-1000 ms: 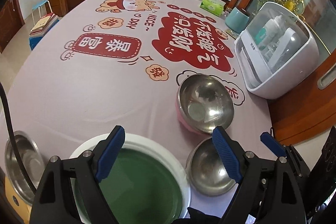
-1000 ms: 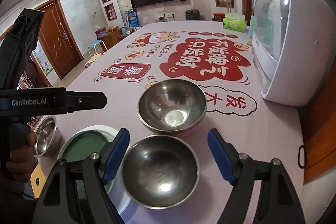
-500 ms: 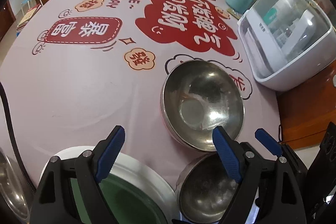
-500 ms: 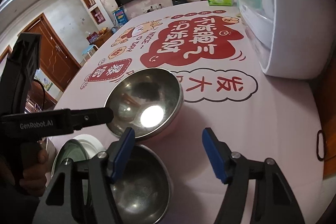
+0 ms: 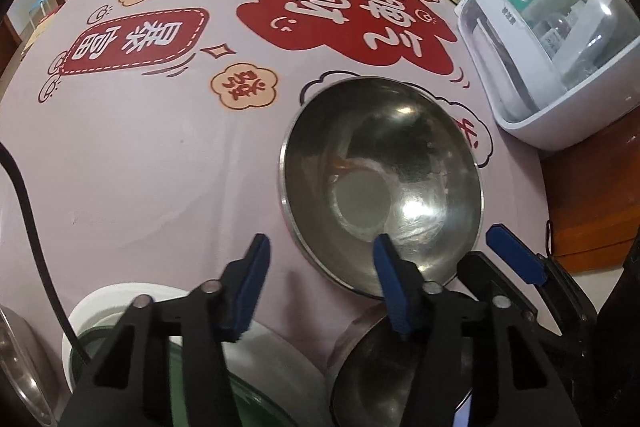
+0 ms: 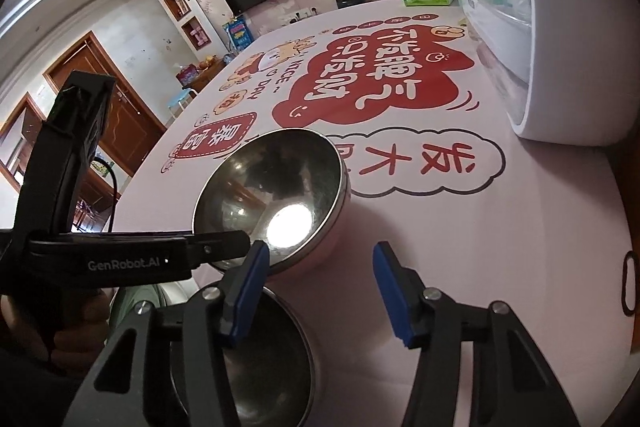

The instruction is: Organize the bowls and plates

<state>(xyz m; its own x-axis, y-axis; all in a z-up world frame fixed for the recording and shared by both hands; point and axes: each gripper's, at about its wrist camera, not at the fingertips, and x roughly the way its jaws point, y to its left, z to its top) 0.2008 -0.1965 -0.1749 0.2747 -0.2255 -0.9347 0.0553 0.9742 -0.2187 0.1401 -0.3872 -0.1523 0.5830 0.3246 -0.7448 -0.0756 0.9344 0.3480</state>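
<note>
Left wrist: my left gripper (image 5: 320, 259) straddles the near rim of the big bowl (image 5: 382, 183); jaws have just been closing, not yet pinching. Plate (image 5: 120, 301) lies nearer.

Right wrist: my right gripper (image 6: 318, 277), jaws just narrowing, straddles the small bowl (image 6: 256, 359) rim, unclamped. Both pickups look imminent.

the tablecloth (image 5: 132, 147) carries "nice~ day" in dark letters beside a cartoon figure, seen upside down. it also has large chinese characters: white ones on a red cloud shape, white ones on a red dashed-edge tag, single red ones on small peach clouds, and red ones in an outlined cloud by the steel bowl (image 6: 276, 199). the left gripper (image 6: 240, 241) body reads "genrobot.ai" in white. a small mark on the white cabinet (image 5: 560, 99) is too small to read.
</note>
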